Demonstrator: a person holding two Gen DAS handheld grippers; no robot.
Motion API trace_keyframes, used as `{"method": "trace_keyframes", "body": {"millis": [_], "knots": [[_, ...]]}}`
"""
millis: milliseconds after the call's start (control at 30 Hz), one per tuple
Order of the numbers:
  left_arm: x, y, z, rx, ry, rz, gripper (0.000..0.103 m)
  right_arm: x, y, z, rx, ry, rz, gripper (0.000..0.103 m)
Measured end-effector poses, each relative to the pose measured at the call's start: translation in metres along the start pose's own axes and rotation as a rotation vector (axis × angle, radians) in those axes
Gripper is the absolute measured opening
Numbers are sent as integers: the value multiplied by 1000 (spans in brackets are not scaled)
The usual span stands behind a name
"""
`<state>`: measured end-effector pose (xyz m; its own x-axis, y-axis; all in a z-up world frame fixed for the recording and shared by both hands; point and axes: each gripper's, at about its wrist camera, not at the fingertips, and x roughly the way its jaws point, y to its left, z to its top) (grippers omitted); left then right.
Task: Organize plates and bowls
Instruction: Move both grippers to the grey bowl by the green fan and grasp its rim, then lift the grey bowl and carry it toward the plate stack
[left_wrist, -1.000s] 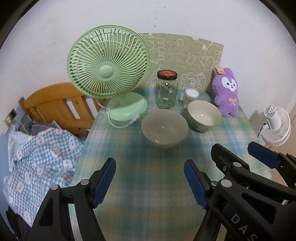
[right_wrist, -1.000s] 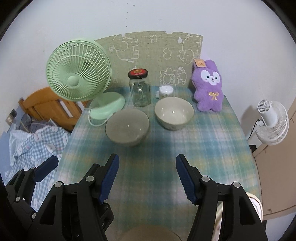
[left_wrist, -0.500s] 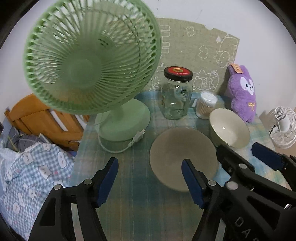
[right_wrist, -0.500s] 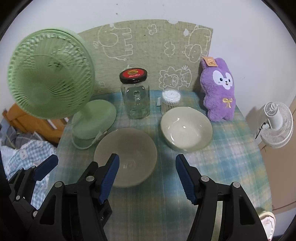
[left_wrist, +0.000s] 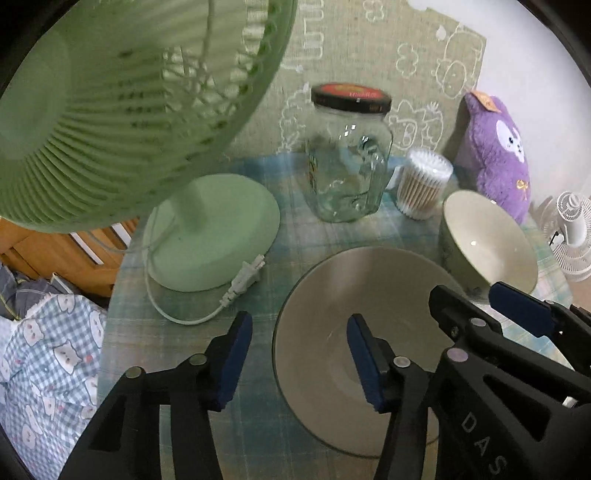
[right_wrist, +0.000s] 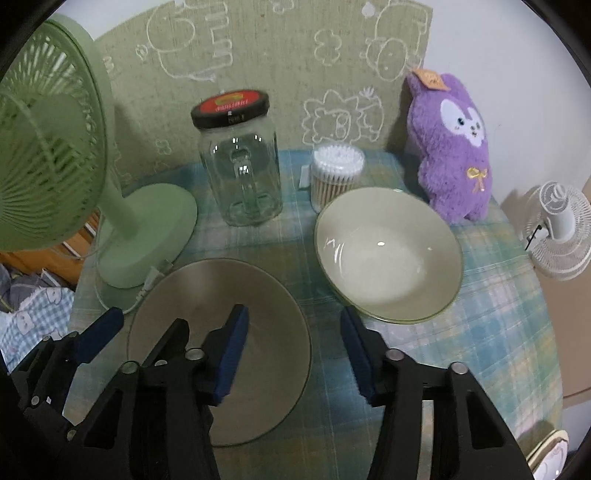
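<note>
The left gripper (left_wrist: 299, 363) is hanging over the near left rim of the grey-brown bowl (left_wrist: 373, 295), jaws parted and gripping nothing; they have just been narrowing, and now one blue pad is sitting outside the rim while the other is sitting over the bowl's inside, neither one visibly pressing the wall. The right gripper (right_wrist: 291, 354) is close alongside, also released with jaws that have just been closing in: its left pad is hovering over the grey-brown bowl's interior, its right pad is hovering by the near rim of the cream bowl (right_wrist: 388, 254), and the strip of cloth between the two bowls is lying under the gap. Nothing is clamped there either.

Both bowls are standing upright on the desk (right_wrist: 498, 332), which is wearing a blue-green plaid cloth; the grey-brown one is on the left and nearer, the cream one on the right and just beside it. Behind them a clear glass jar (right_wrist: 240, 166) with a black-and-red lid is standing next to a round tub of cotton swabs (right_wrist: 336, 177). A green desk fan (left_wrist: 110, 110) is looming at the left, its plug (left_wrist: 245, 277) lying on the cloth. A purple plush rabbit (right_wrist: 450, 147) is leaning against the patterned wall mat (right_wrist: 277, 55) at the right.
</note>
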<state>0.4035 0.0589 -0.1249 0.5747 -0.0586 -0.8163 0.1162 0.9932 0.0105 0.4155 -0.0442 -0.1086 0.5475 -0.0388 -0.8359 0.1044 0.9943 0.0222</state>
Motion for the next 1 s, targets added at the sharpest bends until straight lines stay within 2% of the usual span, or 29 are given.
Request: {"method": "trace_keyframes", "body": {"millis": [167,233,533,1000], "knots": [[12,4,-4,-8,39,-13,37,15,2,-1,-5,37,14,40],[14,5,-5,-16,54,-27,26,18,4,-2,-8,44,21,35],[9,6,-5,-27,65,-27,25,12,8,-3,-23,51,21,33],[-52,-10,-22,-18,26,-2,25,-49,-7,-23,-46,15,43,33]]}}
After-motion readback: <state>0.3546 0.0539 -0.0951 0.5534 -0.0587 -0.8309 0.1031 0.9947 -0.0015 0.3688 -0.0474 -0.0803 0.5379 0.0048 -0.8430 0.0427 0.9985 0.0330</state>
